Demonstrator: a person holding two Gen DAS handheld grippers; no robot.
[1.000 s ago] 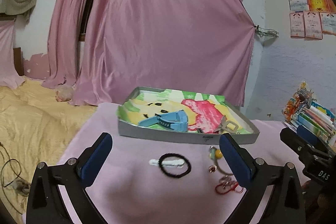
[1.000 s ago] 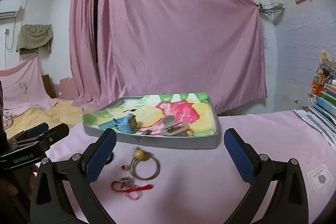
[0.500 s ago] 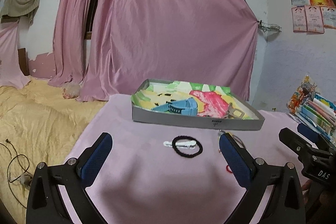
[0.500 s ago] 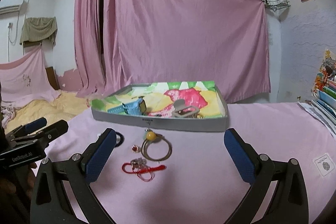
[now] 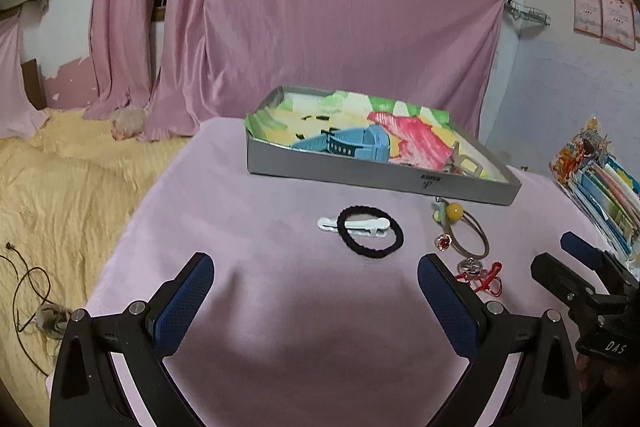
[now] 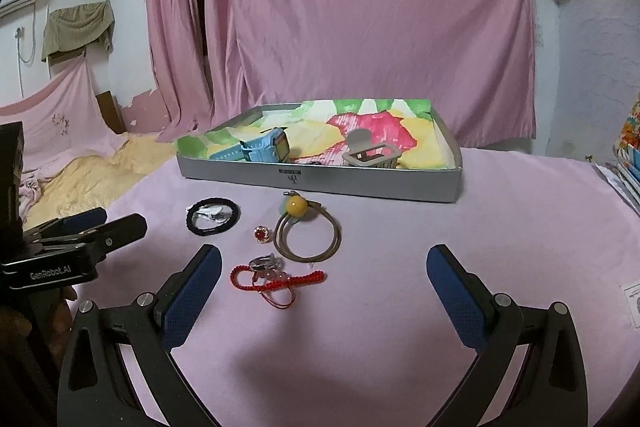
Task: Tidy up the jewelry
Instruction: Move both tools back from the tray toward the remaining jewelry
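1. The left hand-held gripper [image 5: 316, 301], black-framed with blue padded fingers [image 5: 182, 303], is spread wide and holds nothing; it hangs above the pink-clothed counter [image 5: 280, 327].
2. The right hand-held gripper [image 6: 324, 293], of the same black frame and blue pads [image 6: 456, 301], is likewise spread wide and empty, over the same counter.
3. Each shows at the edge of the other's view: the two sit side by side, apart, both facing the counter's far end.

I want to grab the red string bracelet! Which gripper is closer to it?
Right. The right gripper has the red string bracelet just inside its left finger; the left gripper sits farther off, the bracelet beyond its right finger.
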